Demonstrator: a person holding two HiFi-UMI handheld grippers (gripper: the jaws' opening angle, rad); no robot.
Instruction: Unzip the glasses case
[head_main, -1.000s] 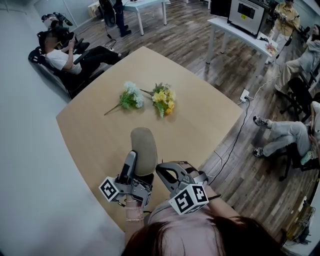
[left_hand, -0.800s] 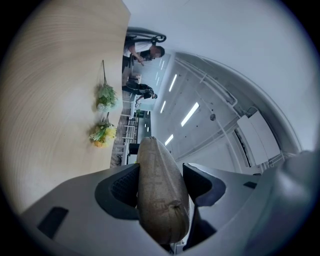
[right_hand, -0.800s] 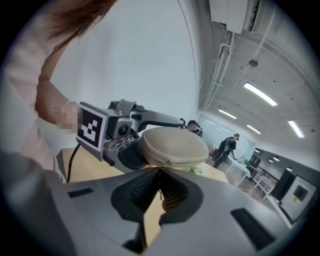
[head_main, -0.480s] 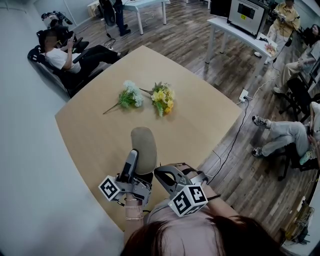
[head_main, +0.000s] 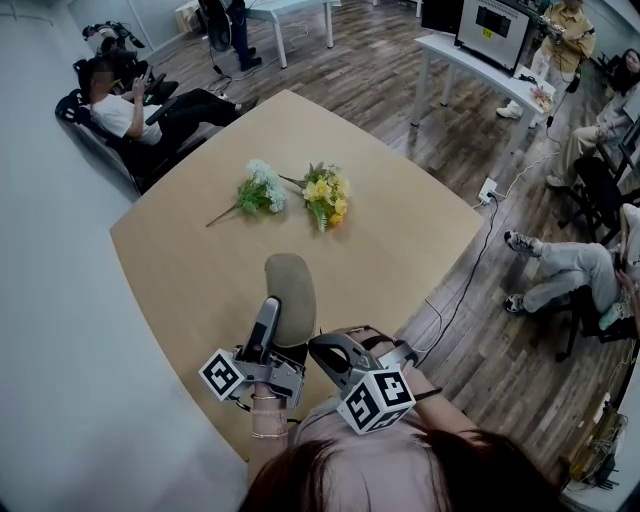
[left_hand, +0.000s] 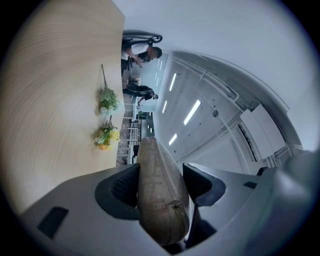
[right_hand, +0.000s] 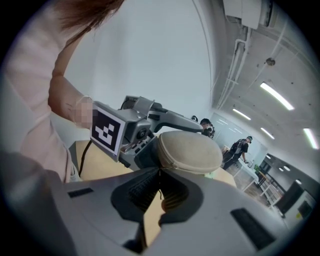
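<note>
While a zip needs something to pull against, the left hand-held gripper (left_hand: 161, 172) clamps the glasses case (head_main: 290, 292) by its near end. Its jaws are set wide against both sides, and the case is raised off the near edge of the worktop (head_main: 400, 250) with its long body pointing to the far side. The right hand-held gripper (right_hand: 160, 176) is pressed together right at that near end, where the zip seam runs. It may be pinching the zip pull, which is too small to make out. The seam in view is closed, so the unzipping is not yet done. Two flower sprigs (head_main: 300, 192) lie well apart on the far side.
</note>
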